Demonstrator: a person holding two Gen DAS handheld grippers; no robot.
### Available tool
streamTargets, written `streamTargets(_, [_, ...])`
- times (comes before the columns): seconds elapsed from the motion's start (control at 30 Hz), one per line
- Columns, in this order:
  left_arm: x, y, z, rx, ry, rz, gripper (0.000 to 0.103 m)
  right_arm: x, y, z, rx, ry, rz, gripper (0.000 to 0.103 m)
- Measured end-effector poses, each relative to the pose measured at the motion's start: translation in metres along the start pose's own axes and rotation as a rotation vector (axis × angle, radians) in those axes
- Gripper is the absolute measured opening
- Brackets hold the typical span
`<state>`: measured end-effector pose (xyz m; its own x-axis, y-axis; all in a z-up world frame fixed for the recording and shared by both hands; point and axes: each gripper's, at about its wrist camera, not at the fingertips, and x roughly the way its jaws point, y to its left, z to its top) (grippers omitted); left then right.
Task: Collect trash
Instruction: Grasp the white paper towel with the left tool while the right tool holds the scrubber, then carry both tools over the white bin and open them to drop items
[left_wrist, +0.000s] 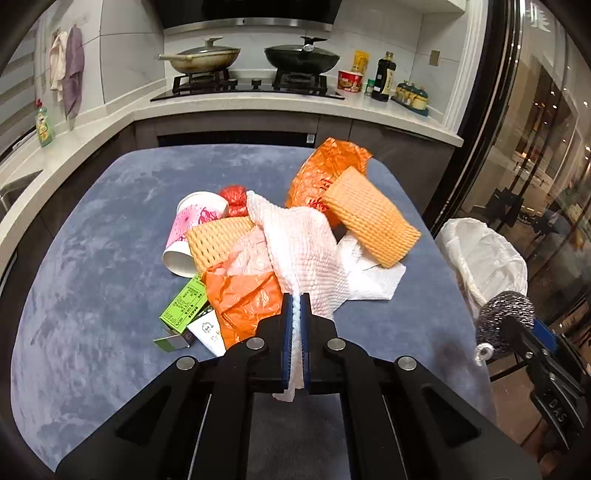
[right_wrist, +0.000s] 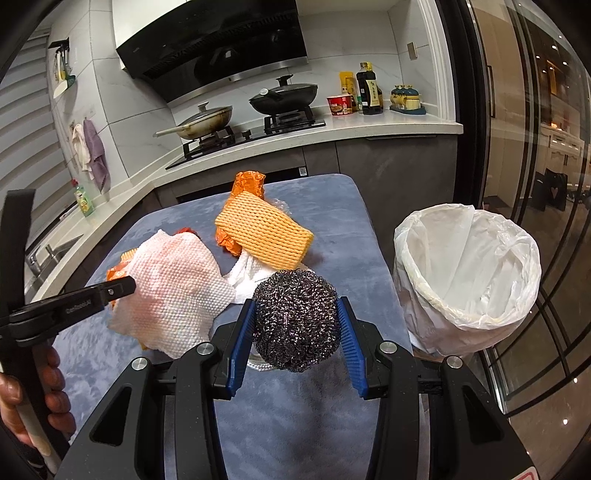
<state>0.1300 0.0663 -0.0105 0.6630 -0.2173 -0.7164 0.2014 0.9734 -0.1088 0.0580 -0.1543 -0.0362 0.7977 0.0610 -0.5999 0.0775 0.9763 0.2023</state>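
my left claw (left_wrist: 296, 325) is clenched on the near edge of the white paper towel (left_wrist: 306, 251), which hangs from the pile of trash in the middle of the blue worktop (left_wrist: 92, 258). the towel is very light and soft, so i think it will fold and drag, and it may pull the thin orange plastic bag (left_wrist: 240, 299) that lies just beside it on the left. a hold on the edge seems enough, because it weighs almost nothing.

my right claw (right_wrist: 296, 325) is grasping the steel wool scrubber (right_wrist: 295, 317) between its blue pads. the scrubber is springy and rough, so it should not slip, and the best hold is across its middle. the bin with the white liner (right_wrist: 469, 280) stands to the right of the worktop, near the scrubber, and its mouth is open.
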Motion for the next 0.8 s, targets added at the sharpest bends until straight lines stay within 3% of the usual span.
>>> streamTargets(0.4, [-0.044, -0.021, 0.016, 0.018, -0.08, -0.096, 0.002, -0.02, -0.005, 0.007, 0.007, -0.053, -0.004, 0.042])
streamTargets(0.8, [-0.07, -0.074, 0.064, 0.086, -0.18, -0.199, 0.002, -0.048, -0.02, 0.026, 0.027, -0.13, -0.016, 0.042])
